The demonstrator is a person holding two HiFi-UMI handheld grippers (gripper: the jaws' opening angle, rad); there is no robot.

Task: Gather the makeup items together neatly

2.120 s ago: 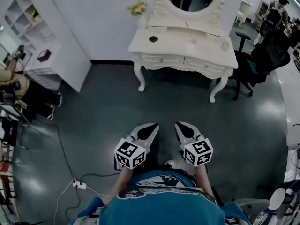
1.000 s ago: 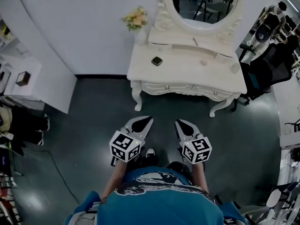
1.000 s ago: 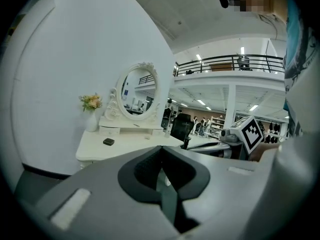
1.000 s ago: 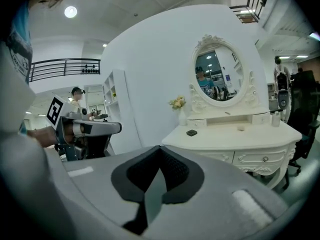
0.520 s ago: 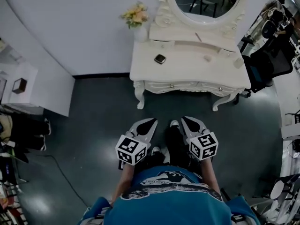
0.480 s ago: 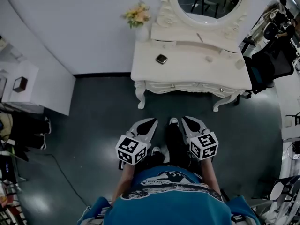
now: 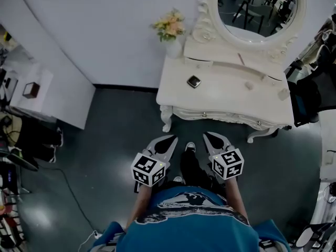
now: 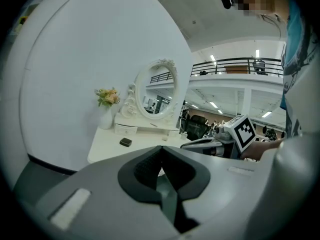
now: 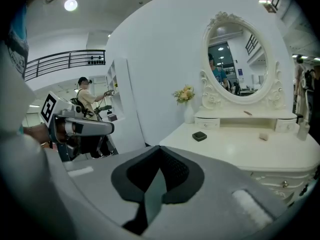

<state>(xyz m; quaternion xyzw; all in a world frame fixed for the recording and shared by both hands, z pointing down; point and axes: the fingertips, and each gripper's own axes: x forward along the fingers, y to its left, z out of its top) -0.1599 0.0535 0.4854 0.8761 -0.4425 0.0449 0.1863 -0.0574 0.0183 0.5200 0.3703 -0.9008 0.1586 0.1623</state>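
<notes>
change: bench (image 7: 226,96) nearer than before; approach under way.
left tongs (image 7: 172,138): pressed together, empty, short of bench.
right tongs (image 7: 206,135): likewise.
dark case (image 7: 194,81): on bench, untouched.

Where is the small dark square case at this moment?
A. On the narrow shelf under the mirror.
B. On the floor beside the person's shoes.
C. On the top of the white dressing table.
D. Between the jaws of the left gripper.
C: the small dark case lies flat on the top of the white dressing table, toward the end where the flower vase stands.
</notes>
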